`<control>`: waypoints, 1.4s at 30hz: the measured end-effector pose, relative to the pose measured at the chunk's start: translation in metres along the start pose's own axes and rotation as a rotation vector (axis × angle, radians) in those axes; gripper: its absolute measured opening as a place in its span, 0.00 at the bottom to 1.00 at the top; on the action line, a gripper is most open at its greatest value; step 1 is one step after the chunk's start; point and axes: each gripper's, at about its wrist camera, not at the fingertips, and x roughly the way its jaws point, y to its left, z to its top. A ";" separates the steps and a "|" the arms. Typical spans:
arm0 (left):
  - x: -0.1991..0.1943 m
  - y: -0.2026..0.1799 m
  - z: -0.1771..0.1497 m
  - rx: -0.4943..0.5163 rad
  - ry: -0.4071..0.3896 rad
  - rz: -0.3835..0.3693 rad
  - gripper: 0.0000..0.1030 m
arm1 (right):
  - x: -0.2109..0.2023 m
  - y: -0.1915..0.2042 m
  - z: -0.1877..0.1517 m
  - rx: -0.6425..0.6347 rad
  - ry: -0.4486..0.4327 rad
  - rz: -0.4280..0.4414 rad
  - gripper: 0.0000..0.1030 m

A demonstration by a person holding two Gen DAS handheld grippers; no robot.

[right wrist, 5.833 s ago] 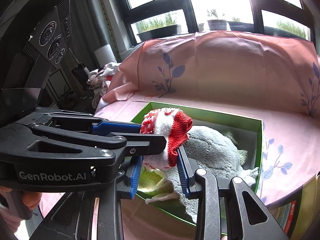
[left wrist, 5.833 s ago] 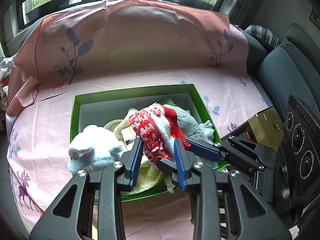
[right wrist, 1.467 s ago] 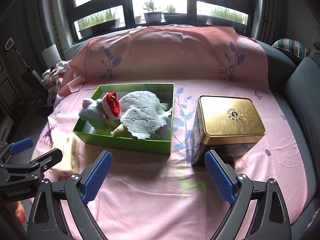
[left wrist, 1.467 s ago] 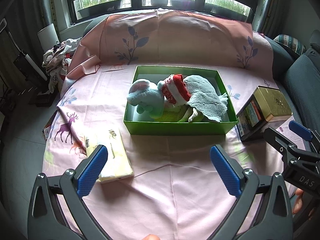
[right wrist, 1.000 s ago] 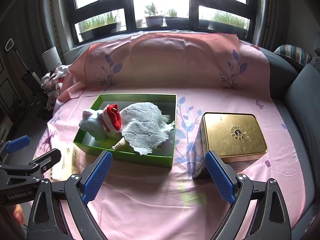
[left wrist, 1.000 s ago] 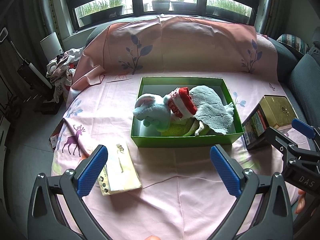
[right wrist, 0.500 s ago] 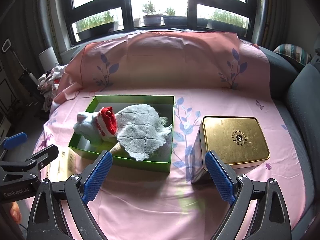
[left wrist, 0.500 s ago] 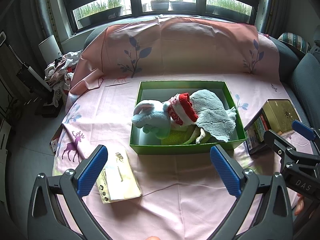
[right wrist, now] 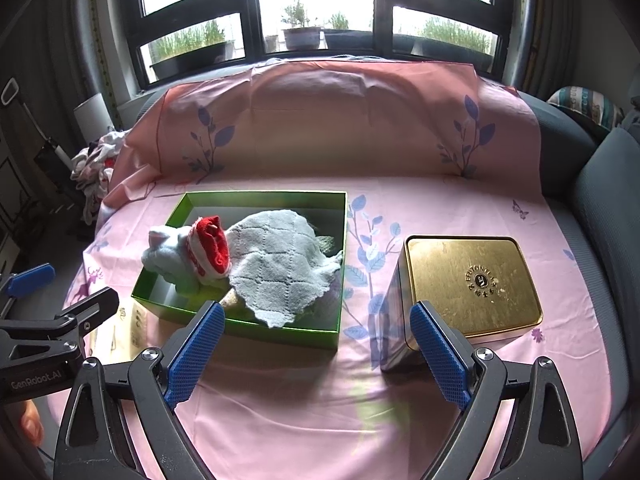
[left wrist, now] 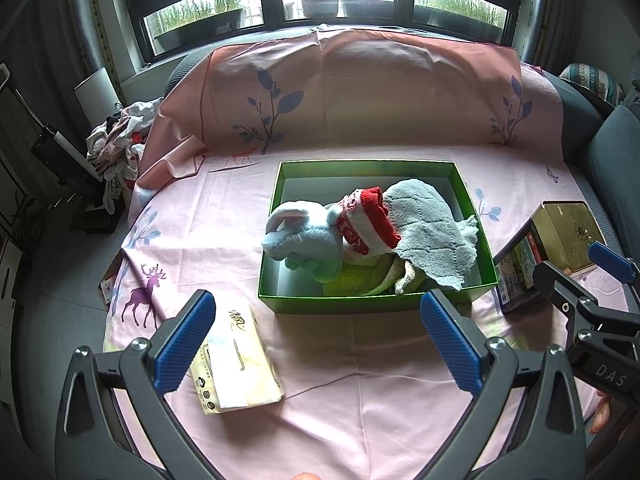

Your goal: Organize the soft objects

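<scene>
Holding both the left gripper (left wrist: 316,340) and right gripper (right wrist: 316,350) wide and empty, we see soft toys piled inside the green box (left wrist: 372,304), so nothing spills.

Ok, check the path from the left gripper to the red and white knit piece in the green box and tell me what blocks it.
Nothing visible does. The left gripper is open over bare pink sheet; the green box is open-topped, and the red and white knit piece lies on top of the pile. The tissue pack lies off to the left.

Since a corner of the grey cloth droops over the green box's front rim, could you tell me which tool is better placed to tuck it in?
Right tool: the grey cloth droops just ahead of its open jaws.
</scene>
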 end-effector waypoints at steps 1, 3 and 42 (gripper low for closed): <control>0.000 0.000 0.000 -0.001 0.000 0.002 0.99 | 0.000 0.000 0.000 -0.001 0.001 0.000 0.91; 0.001 0.001 0.001 -0.002 0.002 -0.001 0.99 | 0.000 0.000 0.000 -0.001 0.000 0.000 0.91; 0.022 0.009 0.008 -0.015 0.037 0.010 0.99 | 0.013 0.003 0.003 -0.004 0.010 -0.004 0.91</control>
